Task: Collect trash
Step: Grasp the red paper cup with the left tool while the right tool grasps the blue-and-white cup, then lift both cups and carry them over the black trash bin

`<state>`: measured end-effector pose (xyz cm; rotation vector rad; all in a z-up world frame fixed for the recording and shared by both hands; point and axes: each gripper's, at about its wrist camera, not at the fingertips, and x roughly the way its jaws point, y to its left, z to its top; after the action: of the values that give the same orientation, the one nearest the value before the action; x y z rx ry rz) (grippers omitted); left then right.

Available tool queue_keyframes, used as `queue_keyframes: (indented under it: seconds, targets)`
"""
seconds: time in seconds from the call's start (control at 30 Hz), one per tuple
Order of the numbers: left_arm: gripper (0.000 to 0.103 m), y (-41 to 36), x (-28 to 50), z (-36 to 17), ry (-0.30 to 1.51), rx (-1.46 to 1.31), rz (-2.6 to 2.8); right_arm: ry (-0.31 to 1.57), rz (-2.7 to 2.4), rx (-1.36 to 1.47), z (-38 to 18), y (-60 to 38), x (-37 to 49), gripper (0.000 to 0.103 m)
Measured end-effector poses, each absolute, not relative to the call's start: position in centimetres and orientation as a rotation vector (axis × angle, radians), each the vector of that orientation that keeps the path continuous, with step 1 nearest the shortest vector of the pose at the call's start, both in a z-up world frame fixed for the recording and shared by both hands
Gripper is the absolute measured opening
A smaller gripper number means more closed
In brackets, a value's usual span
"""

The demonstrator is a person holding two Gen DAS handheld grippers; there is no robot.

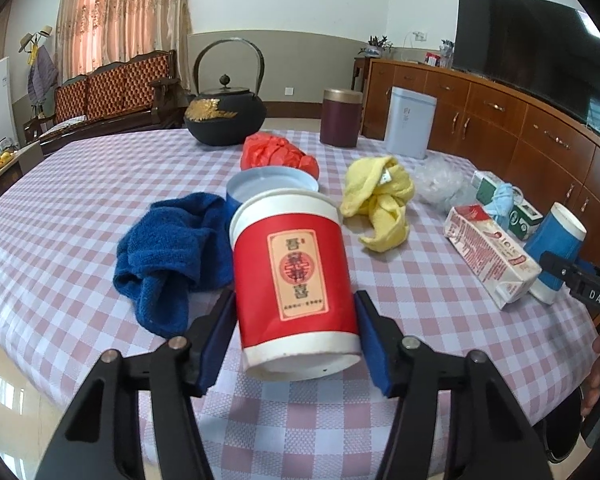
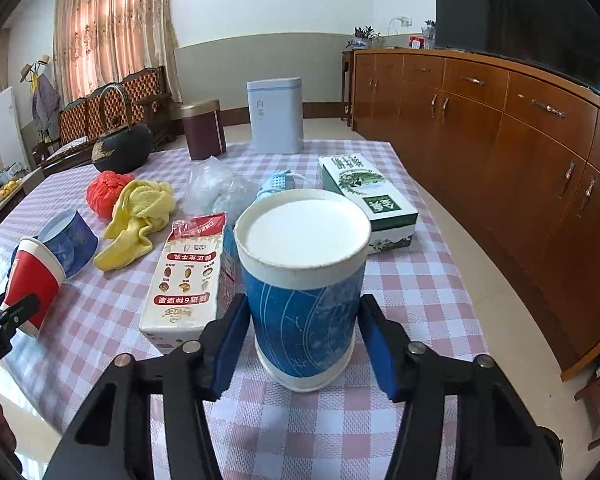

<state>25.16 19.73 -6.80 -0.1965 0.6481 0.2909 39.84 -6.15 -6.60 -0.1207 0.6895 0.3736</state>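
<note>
Cups sit between your tools: the left tool (image 1: 296, 344) clamps the red cup (image 1: 296, 280), the right tool (image 2: 306, 344) clamps the blue cup (image 2: 306, 284), both standing on the worktop (image 1: 80, 208). A carton (image 2: 188, 276) lies beside the blue cup.

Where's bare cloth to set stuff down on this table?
Free: left of the blue towel out to the tablecloth edge, and the near strip below the red cup. Crowded: the right side, from yellow cloth through milk carton to green box.
</note>
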Motion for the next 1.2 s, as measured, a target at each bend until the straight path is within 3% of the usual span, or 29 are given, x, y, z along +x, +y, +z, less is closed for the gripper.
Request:
queue_keyframes:
  seconds: [0.6, 1.2]
  targets:
    - [0.059, 15.7, 22.7, -3.7, 0.591, -0.149, 0.201, 0.55, 0.383, -0.102, -2.6, -9.5, 32.7, 0.055]
    - [0.059, 2.8, 21.8, -0.8, 0.55, -0.059, -0.069, 0.497, 0.222, -0.047, -0.1, -20.7, 26.3, 0.055]
